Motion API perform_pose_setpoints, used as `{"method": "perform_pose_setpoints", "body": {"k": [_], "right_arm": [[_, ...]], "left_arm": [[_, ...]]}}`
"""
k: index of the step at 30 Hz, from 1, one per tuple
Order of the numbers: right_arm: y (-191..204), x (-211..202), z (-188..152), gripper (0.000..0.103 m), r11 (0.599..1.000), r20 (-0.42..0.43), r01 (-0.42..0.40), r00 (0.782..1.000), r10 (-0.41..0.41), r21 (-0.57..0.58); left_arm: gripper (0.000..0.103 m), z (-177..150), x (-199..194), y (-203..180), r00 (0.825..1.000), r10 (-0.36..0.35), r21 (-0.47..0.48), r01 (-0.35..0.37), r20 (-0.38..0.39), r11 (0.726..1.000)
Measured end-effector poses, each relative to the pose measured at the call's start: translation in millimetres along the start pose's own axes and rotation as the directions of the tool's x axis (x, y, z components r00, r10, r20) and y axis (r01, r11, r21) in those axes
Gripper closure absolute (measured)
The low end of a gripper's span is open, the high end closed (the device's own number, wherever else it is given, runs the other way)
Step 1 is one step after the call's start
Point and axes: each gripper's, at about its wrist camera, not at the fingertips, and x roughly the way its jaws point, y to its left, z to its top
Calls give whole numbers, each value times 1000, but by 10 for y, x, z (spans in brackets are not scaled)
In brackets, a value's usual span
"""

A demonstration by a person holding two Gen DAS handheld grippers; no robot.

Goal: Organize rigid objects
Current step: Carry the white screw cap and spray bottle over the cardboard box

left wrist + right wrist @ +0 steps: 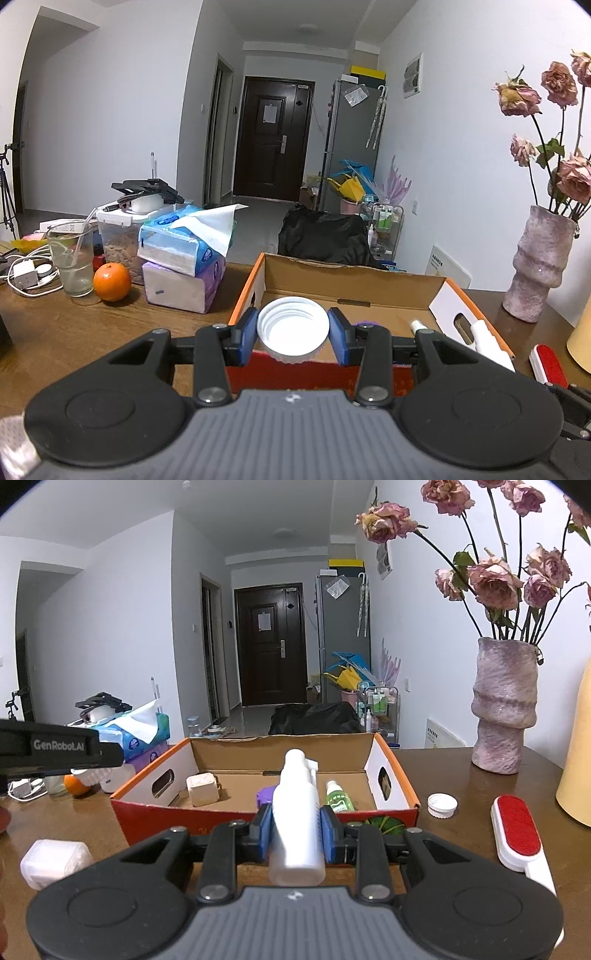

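Both loads approach the cardboard box (391,775), which already holds 3 items. Left gripper (293,332) clamps a white lid (293,328); right gripper (295,827) clamps a white spray bottle (295,812). On the table's right side, another lid (442,805) and lint brush (517,830) remain outside.

glossy wooden table (461,775), matt cardboard box (280,746), smooth white plastic spray bottle (295,812), rough stone-like vase (504,701).
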Motion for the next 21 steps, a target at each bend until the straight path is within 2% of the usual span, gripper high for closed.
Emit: {"method": "perform_pose_setpoints", "body": {"k": [21], "right_arm": [[21,599,261,77,1000,6,13,1000,-13,23]], "left_arm": [[62,237,505,-66,1000,0,5,0,18,1000]]}}
